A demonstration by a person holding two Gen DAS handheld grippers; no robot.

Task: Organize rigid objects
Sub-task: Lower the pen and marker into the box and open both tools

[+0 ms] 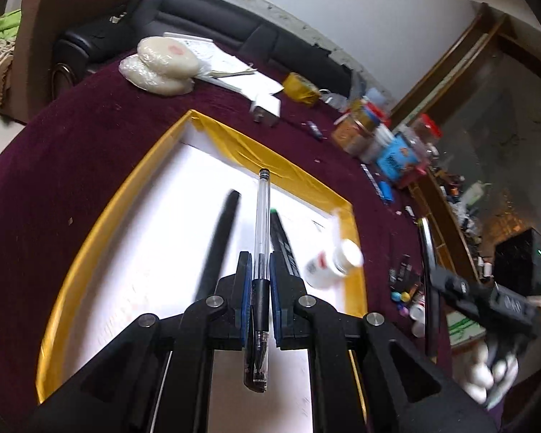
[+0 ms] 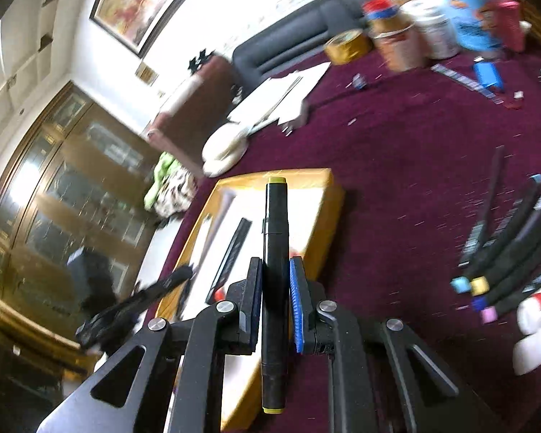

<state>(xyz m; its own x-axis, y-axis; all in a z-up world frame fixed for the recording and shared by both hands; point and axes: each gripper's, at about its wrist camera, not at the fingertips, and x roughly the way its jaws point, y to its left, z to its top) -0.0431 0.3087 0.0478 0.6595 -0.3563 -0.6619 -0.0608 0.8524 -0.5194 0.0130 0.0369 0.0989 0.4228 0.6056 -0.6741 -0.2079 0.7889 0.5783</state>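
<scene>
My left gripper (image 1: 260, 270) is shut on a clear ballpoint pen (image 1: 262, 216) and holds it above a yellow-rimmed box (image 1: 90, 238) with a white floor. In the box lie a black marker (image 1: 218, 241), another dark marker (image 1: 283, 241) and a small white bottle (image 1: 330, 263). My right gripper (image 2: 276, 274) is shut on a black marker with yellow-green ends (image 2: 276, 252), above the near side of the same box (image 2: 328, 209). The right gripper also shows in the left wrist view (image 1: 483, 296), to the right of the box.
The box sits on a dark red cloth (image 1: 72, 137). Several markers (image 2: 505, 252) and white bottles (image 2: 537, 321) lie to the right. Jars (image 2: 400, 39), a tape roll (image 2: 346, 47), papers (image 2: 281, 97) and a wrapped white bundle (image 1: 162, 65) stand at the back.
</scene>
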